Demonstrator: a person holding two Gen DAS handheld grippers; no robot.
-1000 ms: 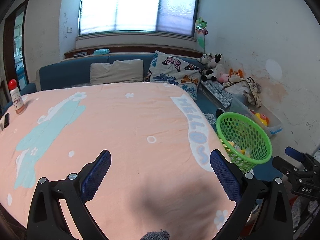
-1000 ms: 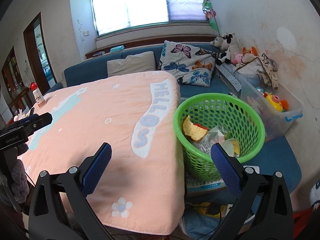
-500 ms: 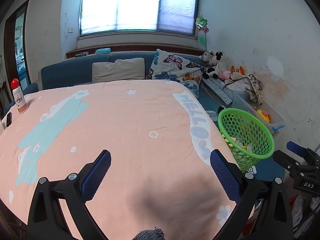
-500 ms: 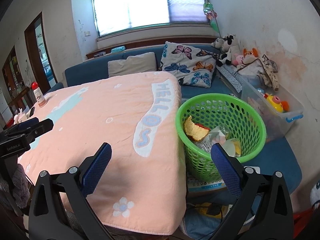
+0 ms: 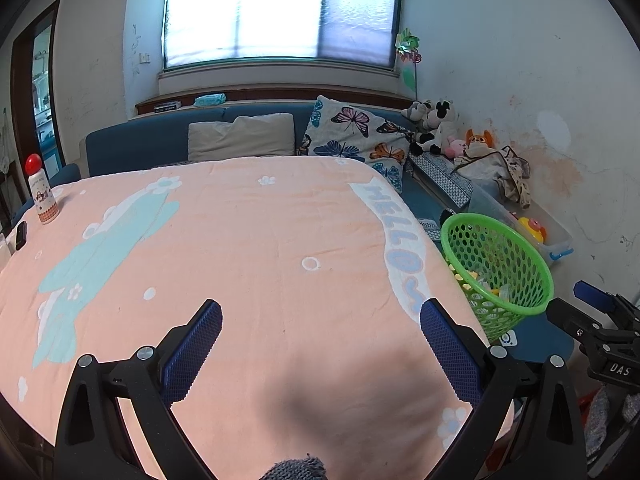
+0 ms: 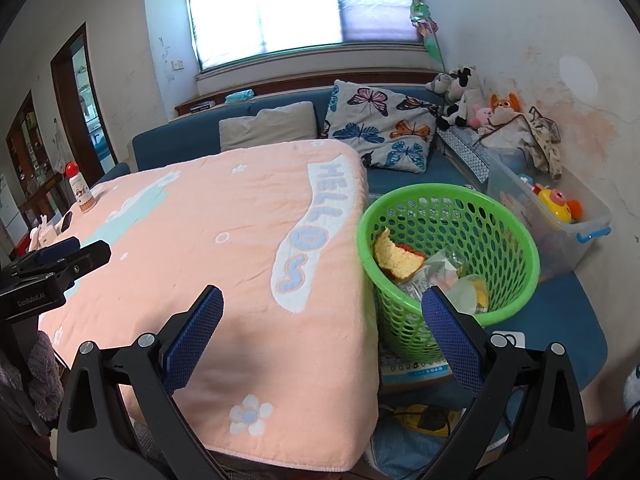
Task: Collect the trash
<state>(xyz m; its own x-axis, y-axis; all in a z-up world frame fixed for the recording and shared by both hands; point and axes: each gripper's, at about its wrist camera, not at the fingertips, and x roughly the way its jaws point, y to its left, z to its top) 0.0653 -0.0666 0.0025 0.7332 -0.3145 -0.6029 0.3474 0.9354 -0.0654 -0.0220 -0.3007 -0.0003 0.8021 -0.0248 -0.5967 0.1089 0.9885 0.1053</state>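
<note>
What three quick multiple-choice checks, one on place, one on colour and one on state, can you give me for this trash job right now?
1. Where is the basket?
A. on the pink blanket
B. beside the blanket's right edge, lower down
C. on the sofa cushions

2. What colour is the cap on the bottle?
A. red
B. blue
C. green

3. How are the two tongs?
A. both shut on trash
B. left open, right shut
C. both open and empty

Answers: 1 B, the basket sits below the blanket edge. 2 A, the cap shows red. 3 C, the left tongs and right tongs hold nothing between spread fingers.
</note>
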